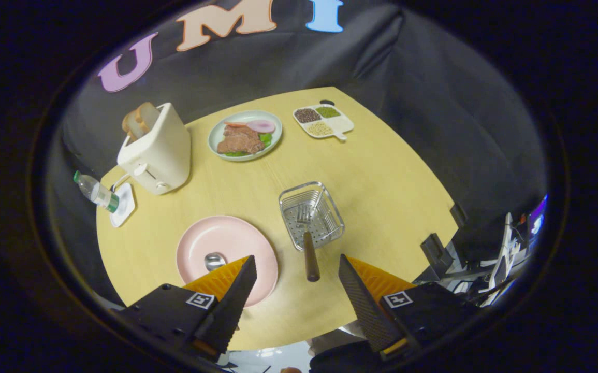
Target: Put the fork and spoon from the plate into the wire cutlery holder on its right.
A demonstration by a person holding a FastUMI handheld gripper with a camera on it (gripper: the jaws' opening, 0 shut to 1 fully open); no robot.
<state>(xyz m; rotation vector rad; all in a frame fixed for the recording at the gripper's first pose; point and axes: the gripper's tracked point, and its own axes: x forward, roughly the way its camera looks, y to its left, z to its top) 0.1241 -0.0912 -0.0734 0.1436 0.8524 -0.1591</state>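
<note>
Toaster (156,150), water bottle (96,192), food plate (244,135), 3-compartment dish (323,120) on yellow table (381,176).

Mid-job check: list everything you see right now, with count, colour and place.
Table: one, yellow wood.
Wire cutlery holder: one, silver, right of the pink plate.
Fork: one, brown handle, tines in the holder, handle sticking out toward the gripper.
Pink plate: one, just ahead of the left finger.
Spoon: one, silver, on the pink plate.
Toaster: one, cream, bread in its slot.
Food plate: one, pale green.
Divided tray: one, white.
Bottle: one, clear, green cap.
Gripper: one, jaws open, empty.
</note>
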